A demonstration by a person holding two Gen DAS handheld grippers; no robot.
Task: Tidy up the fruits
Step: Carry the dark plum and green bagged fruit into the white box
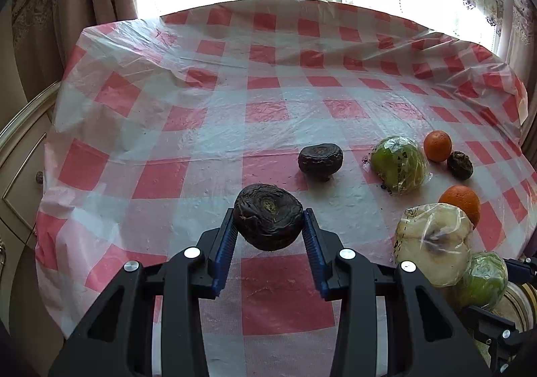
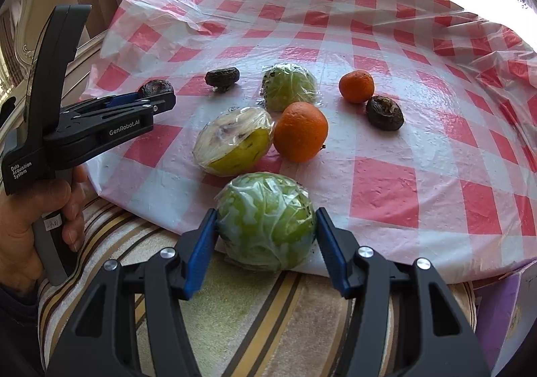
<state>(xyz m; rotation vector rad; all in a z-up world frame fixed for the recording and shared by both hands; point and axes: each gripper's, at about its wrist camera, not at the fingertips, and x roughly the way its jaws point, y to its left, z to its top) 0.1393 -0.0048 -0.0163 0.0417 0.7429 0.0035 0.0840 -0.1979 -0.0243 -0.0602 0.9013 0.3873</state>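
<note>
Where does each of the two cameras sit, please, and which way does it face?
Left wrist: on the left gripper, looking forward and down over the checked table; its fingers clamp a dark fruit.
Right wrist: on the right gripper, facing likewise; its fingers clamp a wrapped green fruit; a hand shows.
Shared: table, oranges, both clamped fruits.

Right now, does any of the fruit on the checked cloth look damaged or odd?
Yes. The cut pale fruit wrapped in film shows a browned face, and it leans against the larger orange. Three dark fruits look shrivelled: one in the left gripper, two on the cloth.
</note>
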